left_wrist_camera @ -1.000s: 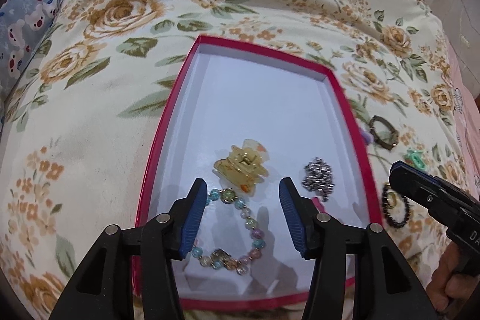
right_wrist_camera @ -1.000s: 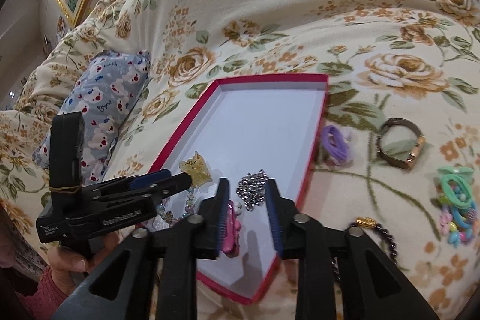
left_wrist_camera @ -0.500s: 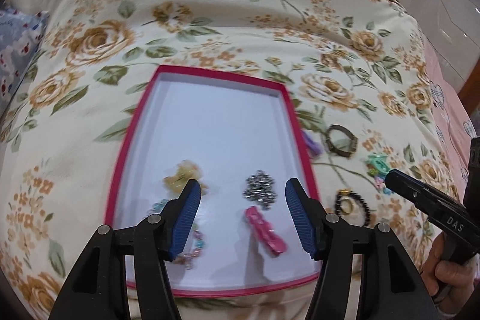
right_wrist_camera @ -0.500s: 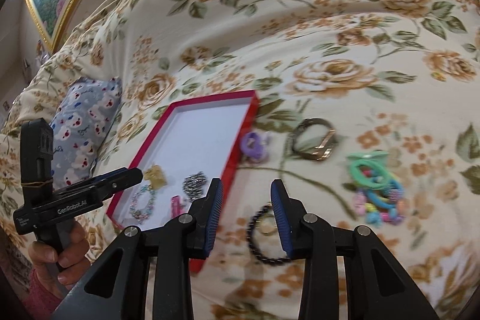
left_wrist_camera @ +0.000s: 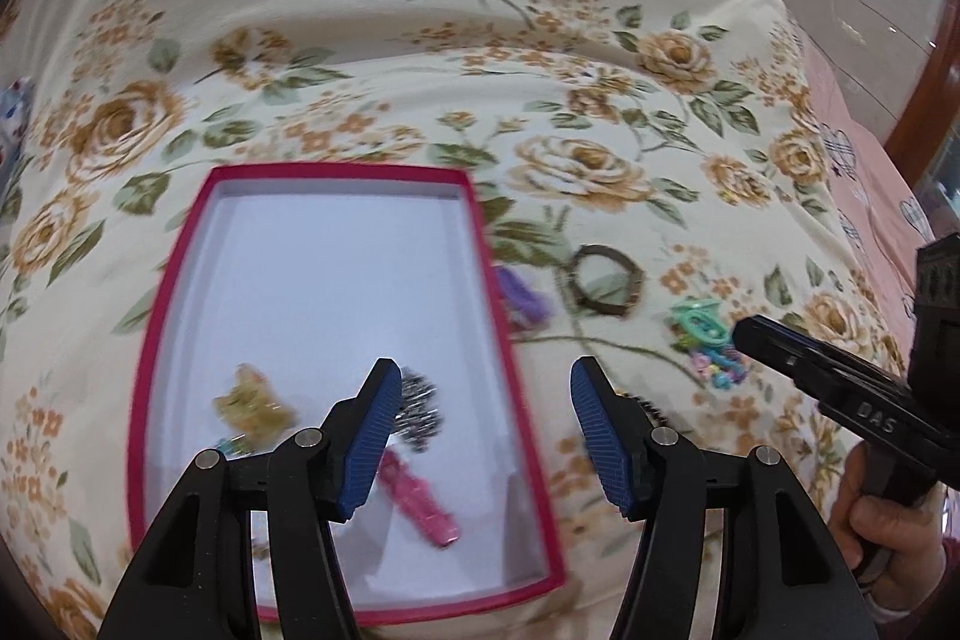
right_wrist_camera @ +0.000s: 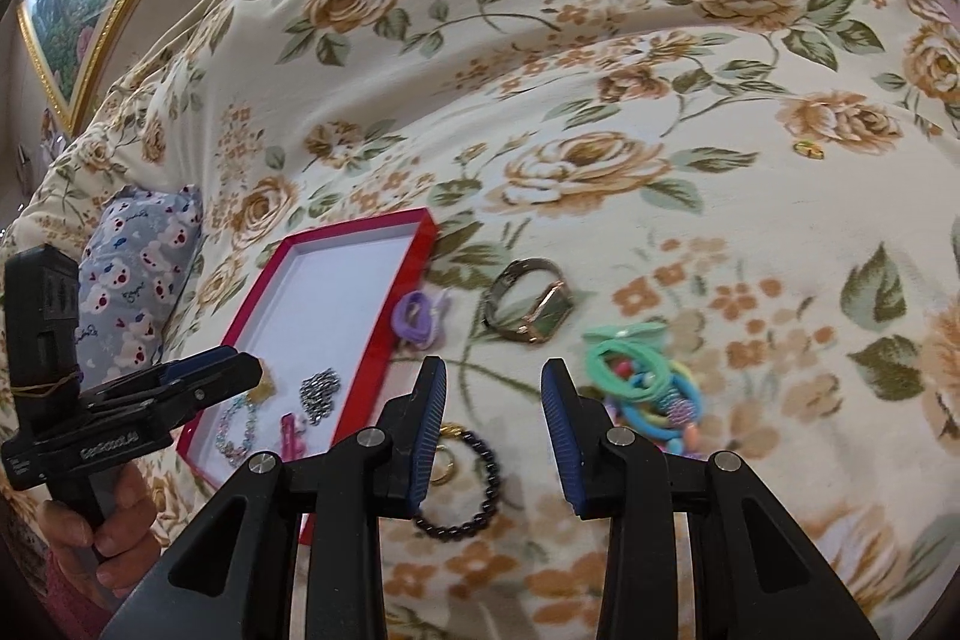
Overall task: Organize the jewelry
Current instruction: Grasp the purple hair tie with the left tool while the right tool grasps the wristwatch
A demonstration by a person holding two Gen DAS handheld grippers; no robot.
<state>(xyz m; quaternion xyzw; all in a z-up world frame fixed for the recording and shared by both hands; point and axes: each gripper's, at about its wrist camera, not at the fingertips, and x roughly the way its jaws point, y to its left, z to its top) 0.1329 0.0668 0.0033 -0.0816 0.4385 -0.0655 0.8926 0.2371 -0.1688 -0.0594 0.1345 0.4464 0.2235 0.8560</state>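
The red-rimmed white box (left_wrist_camera: pixel 180 292) holds a yellow hair claw (left_wrist_camera: pixel 252 403), a silver chain (left_wrist_camera: pixel 420 409), a pink clip (left_wrist_camera: pixel 420 505) and a beaded bracelet (right_wrist_camera: pixel 237 427). My left gripper (left_wrist_camera: pixel 486 436) hangs open and empty over the box's right rim. My right gripper (right_wrist_camera: pixel 493 430) is open and empty above the bedspread. A black bead bracelet (right_wrist_camera: pixel 480 496) with a gold ring (right_wrist_camera: pixel 444 451) lies partly under its left finger. Beyond lie a watch (right_wrist_camera: pixel 531 307), a purple hair tie (right_wrist_camera: pixel 414 316) and colourful hair ties (right_wrist_camera: pixel 642 388).
Everything rests on a floral bedspread (right_wrist_camera: pixel 600 70) that rises in folds behind. A small gold piece (right_wrist_camera: pixel 807 148) lies far right. A grey patterned pillow (right_wrist_camera: pixel 144 268) sits left of the box. A hand (left_wrist_camera: pixel 888 520) grips the right tool.
Both grippers have swung right, off the box's contents. The left went from over the hair claw to the box's right rim, the right from the box to the loose pieces.
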